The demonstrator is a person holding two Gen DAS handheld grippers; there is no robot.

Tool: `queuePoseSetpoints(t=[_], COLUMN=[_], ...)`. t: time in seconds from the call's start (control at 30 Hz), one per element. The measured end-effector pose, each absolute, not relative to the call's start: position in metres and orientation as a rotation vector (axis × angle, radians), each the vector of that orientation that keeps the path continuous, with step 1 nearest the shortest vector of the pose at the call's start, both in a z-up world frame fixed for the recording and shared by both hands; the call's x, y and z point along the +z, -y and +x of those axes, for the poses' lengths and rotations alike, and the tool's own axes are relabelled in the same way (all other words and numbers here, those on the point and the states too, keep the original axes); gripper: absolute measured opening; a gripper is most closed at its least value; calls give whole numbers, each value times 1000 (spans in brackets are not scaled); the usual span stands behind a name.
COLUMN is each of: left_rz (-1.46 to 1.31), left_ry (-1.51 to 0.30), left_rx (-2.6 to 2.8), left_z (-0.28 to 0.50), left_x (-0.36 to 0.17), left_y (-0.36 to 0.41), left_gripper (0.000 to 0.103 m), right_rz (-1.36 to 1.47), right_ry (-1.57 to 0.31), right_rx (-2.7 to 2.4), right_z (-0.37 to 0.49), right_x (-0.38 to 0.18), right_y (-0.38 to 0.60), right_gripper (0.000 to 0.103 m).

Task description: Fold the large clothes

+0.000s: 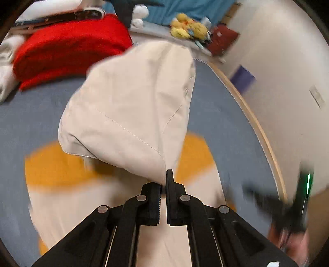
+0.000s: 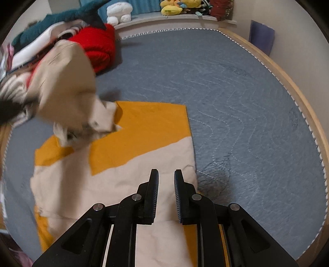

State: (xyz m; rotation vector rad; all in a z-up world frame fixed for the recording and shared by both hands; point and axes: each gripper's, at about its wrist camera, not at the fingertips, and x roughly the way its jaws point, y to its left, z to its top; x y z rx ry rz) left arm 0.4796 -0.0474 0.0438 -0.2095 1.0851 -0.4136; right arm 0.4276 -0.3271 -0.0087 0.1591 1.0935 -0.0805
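A large cream and orange garment [image 2: 131,156] lies spread on the grey-blue bed cover [image 2: 246,102]. My left gripper [image 1: 163,182] is shut on a cream part of the garment [image 1: 131,106] and holds it lifted above the bed; the lifted cloth also shows blurred in the right wrist view [image 2: 67,86]. My right gripper [image 2: 166,180] is open and empty, just above the garment's cream near-right part. In the left wrist view the right gripper [image 1: 287,205] shows blurred at the lower right.
A red folded blanket [image 1: 70,47] and a pile of other clothes [image 2: 37,41] lie at the bed's far left. Plush toys [image 2: 178,6] sit on a ledge behind the bed. A wooden bed edge [image 2: 287,76] and a white wall run along the right.
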Motion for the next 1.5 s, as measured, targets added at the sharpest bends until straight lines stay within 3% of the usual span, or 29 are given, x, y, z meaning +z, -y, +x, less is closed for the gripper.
queuePoseSetpoints(t=[0.13,0.2,0.3,0.33,0.6,0.7,1.03,1.07,1.17,1.27,1.3,1.4,1.5], left_rz=[-182,-245,-281,-266,-518,-680,-960,-970,-985,-1003,-1002,-969,-918], left_ry=[-1306,-1341,-1209,-1190,-1149,-1150,-1144,-1145,-1136,-1114,-1107,-1037,-982], left_rx=[-430,-415,-336,-290,-238,-233,-272,-276,-284,-314,-329,-411,-509], left_z=[389,367,368,374,448,463,486,489,493,493,492,488,481], left_x=[-23,-35,-20,-19,-41,-61,-102,-106,-111,-113,-111,-92,-59], left_y=[53,37,4,-5,-72,-93,-110,-108,-102,-96,-96,-91,-83], left_gripper=[5,5,13,20,27,36,47,47,49,49,46,0,0], right_rz=[216,229,226,219,300,342,442,441,439,452,459,496,500], right_ry=[-1024,-990,-963,-960,-1045,-1058,-1137,-1137,-1114,-1075,-1060,-954,-869], right_rx=[-17,29,90,109,199,213,235,235,248,297,324,424,473], right_z=[416,409,400,397,404,411,446,448,452,451,451,447,445], right_x=[9,15,19,19,-17,-27,-68,-70,-68,-57,-51,-22,2], right_y=[313,301,288,282,259,249,226,225,224,227,229,236,246], right_gripper=[19,33,50,51,53,53,53,50,9,3,3,3,3])
